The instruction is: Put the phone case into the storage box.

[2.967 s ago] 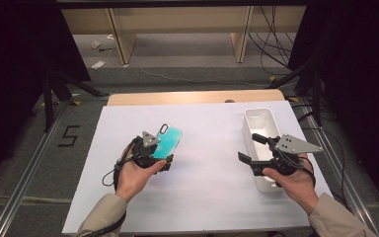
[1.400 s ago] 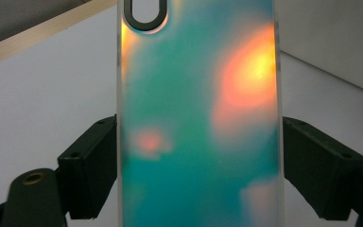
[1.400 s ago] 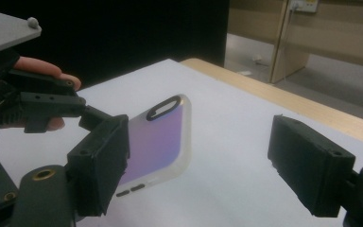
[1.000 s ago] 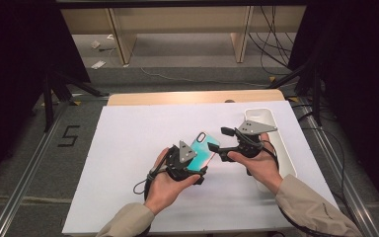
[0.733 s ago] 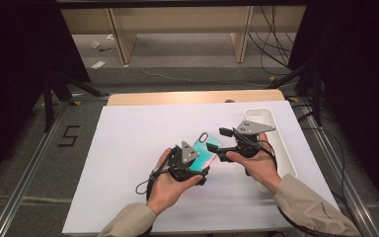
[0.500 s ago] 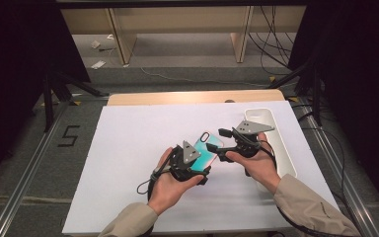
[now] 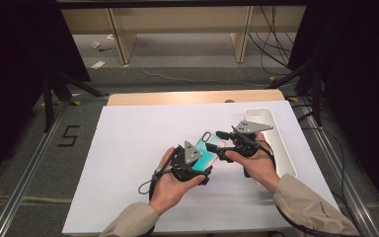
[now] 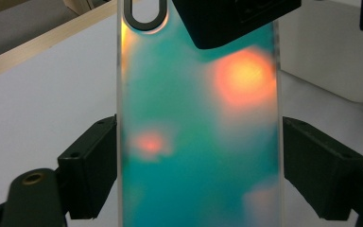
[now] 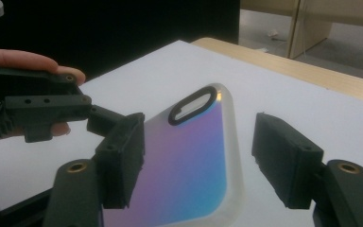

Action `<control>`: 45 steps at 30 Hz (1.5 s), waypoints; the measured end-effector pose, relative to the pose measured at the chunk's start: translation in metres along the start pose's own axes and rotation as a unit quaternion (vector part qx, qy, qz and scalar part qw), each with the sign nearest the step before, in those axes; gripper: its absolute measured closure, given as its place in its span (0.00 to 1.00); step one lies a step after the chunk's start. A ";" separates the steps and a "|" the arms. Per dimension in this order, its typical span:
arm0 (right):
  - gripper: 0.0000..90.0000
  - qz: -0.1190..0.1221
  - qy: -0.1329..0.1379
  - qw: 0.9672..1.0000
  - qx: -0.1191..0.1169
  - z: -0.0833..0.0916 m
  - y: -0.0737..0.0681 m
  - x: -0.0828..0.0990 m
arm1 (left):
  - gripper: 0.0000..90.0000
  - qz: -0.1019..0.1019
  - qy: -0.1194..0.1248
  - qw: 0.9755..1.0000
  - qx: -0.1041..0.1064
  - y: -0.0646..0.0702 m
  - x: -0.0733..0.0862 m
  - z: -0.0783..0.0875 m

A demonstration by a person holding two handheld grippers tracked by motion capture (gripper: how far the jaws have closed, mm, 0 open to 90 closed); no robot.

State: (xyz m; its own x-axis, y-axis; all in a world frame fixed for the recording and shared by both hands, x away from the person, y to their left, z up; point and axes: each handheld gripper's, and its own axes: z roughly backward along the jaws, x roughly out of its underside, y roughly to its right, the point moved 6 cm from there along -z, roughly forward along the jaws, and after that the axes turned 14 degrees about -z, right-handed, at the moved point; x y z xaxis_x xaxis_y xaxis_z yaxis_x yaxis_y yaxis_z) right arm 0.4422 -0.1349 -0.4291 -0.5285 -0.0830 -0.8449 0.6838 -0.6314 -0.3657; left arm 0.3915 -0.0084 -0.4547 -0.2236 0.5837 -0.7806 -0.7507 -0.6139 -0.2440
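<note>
A phone case (image 7: 208, 148) with a teal, iridescent back and clear rim is held above the middle of the white table. My left gripper (image 7: 197, 162) is shut on its lower half; in the left gripper view both pads (image 8: 93, 163) press the long sides of the case (image 8: 198, 142). My right gripper (image 7: 217, 142) comes in from the right at the case's camera-hole end. In the right gripper view its jaws stand open astride the case (image 9: 194, 156), the left pad (image 9: 123, 156) at the edge and the right pad clear of it. The left gripper (image 9: 47, 108) shows there at the left.
A long white tray (image 7: 265, 117) lies along the table's right side, just behind the right hand. The white sheet (image 7: 128, 148) covers the table, with a wooden strip (image 7: 177, 97) along the far edge. Metal rails and cables run on the floor around it.
The left hand has carried the case from the left part of the table to the middle. The right gripper has come from over the tray to the case's top end and edged closer.
</note>
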 end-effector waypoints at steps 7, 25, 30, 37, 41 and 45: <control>0.54 -0.017 -0.006 1.000 -0.001 0.000 0.002 0.001 | 0.19 0.003 -0.003 1.000 -0.002 -0.002 0.002 -0.002; 0.66 -0.076 -0.012 0.997 -0.023 0.001 0.004 0.000 | 0.19 0.006 0.005 1.000 -0.003 0.001 0.001 -0.004; 0.71 -0.082 -0.008 0.996 -0.026 0.002 0.003 -0.002 | 0.19 0.003 0.006 1.000 -0.006 0.001 0.001 -0.005; 0.82 -0.109 0.005 0.993 -0.048 0.007 -0.002 -0.007 | 0.19 -0.018 0.012 1.000 -0.020 -0.001 0.002 -0.007; 0.88 -0.113 0.007 0.991 -0.066 0.010 -0.010 -0.009 | 0.18 -0.031 0.015 0.999 -0.026 -0.001 0.002 -0.009; 0.90 -0.119 0.011 0.989 -0.085 0.012 -0.017 -0.011 | 0.17 -0.043 0.039 0.998 -0.012 0.000 0.001 -0.010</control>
State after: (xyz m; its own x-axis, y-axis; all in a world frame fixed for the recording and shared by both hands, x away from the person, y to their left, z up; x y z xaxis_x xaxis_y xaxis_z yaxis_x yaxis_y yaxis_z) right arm 0.4308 -0.1323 -0.4087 -0.6746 0.0697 -0.7349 0.6178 -0.4915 -0.6138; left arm 0.3976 -0.0134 -0.4610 -0.1088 0.5920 -0.7986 -0.7495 -0.5766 -0.3253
